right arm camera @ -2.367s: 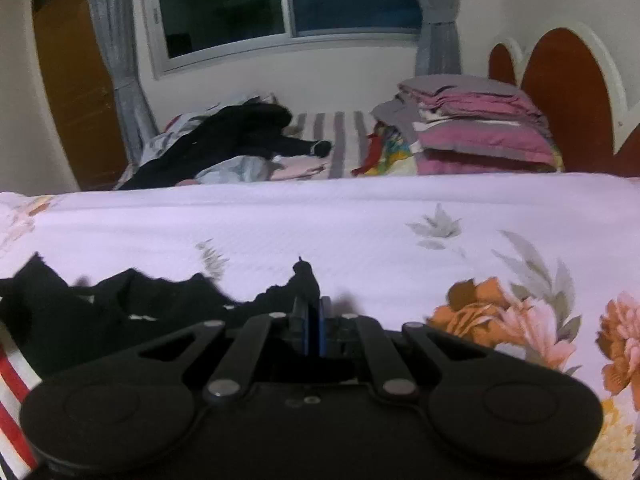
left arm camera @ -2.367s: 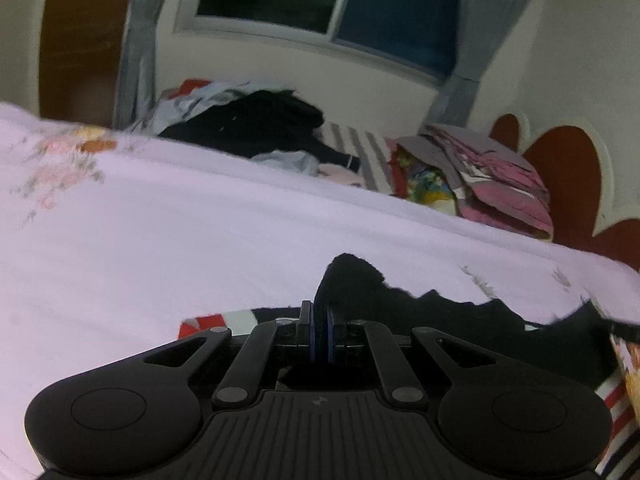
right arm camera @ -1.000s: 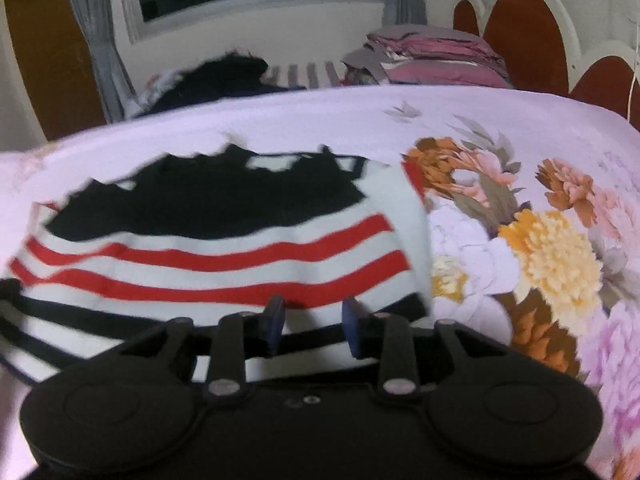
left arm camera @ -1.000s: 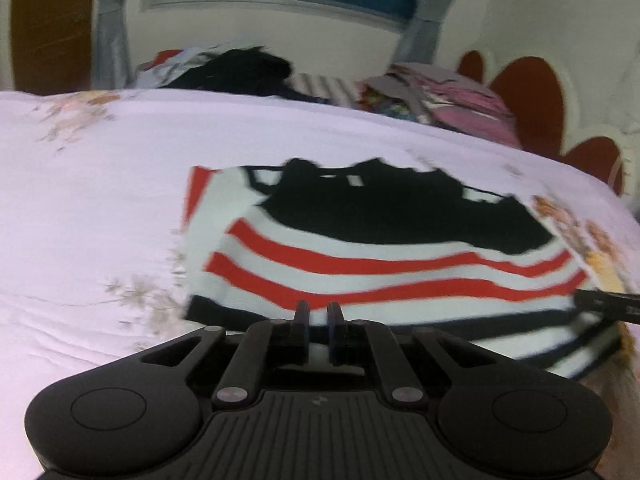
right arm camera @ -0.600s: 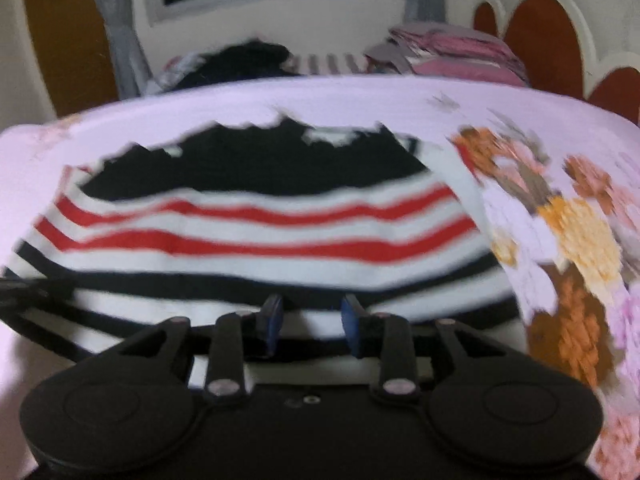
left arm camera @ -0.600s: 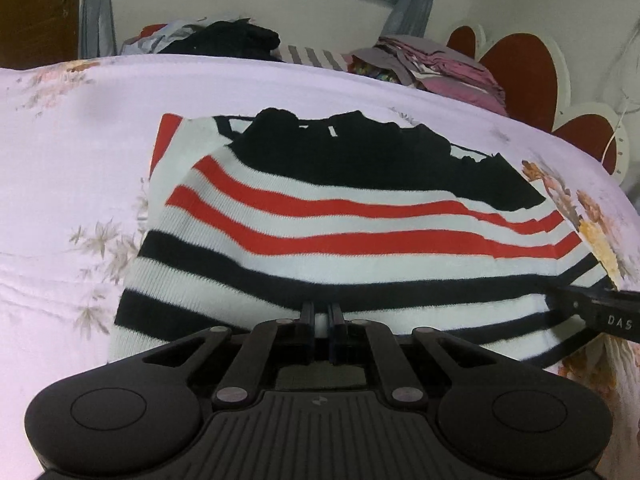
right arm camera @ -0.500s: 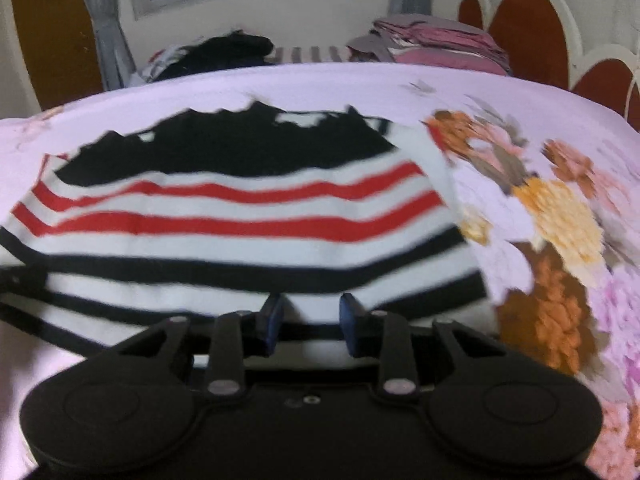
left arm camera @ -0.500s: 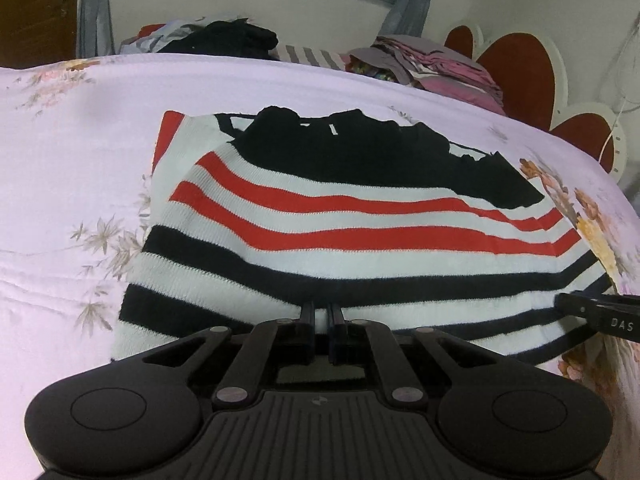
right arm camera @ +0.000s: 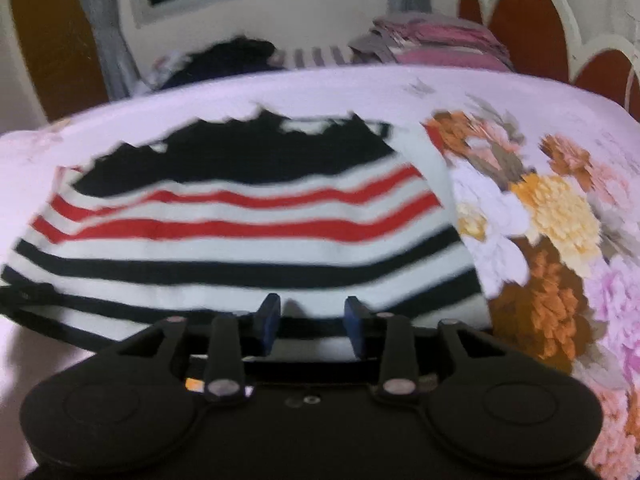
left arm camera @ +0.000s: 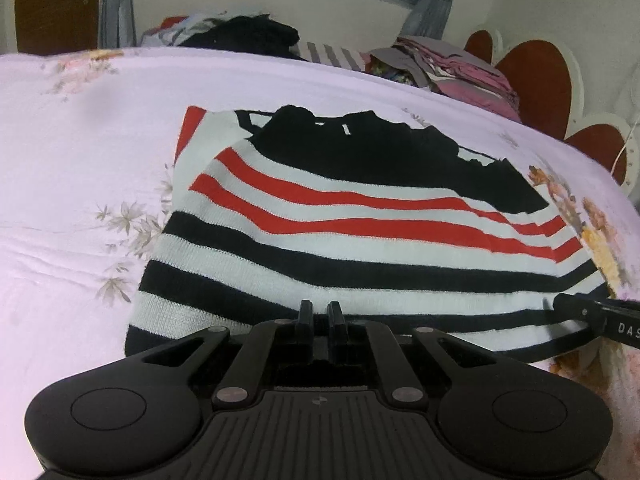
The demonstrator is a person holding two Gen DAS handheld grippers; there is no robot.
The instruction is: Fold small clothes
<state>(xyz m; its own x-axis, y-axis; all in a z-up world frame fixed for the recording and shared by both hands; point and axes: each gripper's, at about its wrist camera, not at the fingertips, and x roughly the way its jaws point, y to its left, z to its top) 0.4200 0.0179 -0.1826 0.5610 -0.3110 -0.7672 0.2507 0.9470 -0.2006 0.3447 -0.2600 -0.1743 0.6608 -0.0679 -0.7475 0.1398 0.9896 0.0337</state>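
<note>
A small knit sweater (left arm camera: 360, 248) with black, white and red stripes and a black top part lies flat on the bed, folded over itself. My left gripper (left arm camera: 320, 312) is at the sweater's near edge, jaws slightly apart and holding nothing. My right gripper (right arm camera: 312, 312) is open over the near edge of the sweater (right arm camera: 248, 236), and its tip (left arm camera: 592, 316) shows at the right in the left wrist view.
The bed has a pale pink sheet (left arm camera: 80, 152) with a large flower print (right arm camera: 552, 216) to the right of the sweater. A heap of dark clothes (left arm camera: 240, 36) and a folded pink and grey stack (left arm camera: 460, 68) lie at the far side by the headboard (left arm camera: 536, 80).
Both grippers let go of the black top edge and drew back to the sweater's near edge. The right jaws opened wider. The sweater now lies spread on the bed.
</note>
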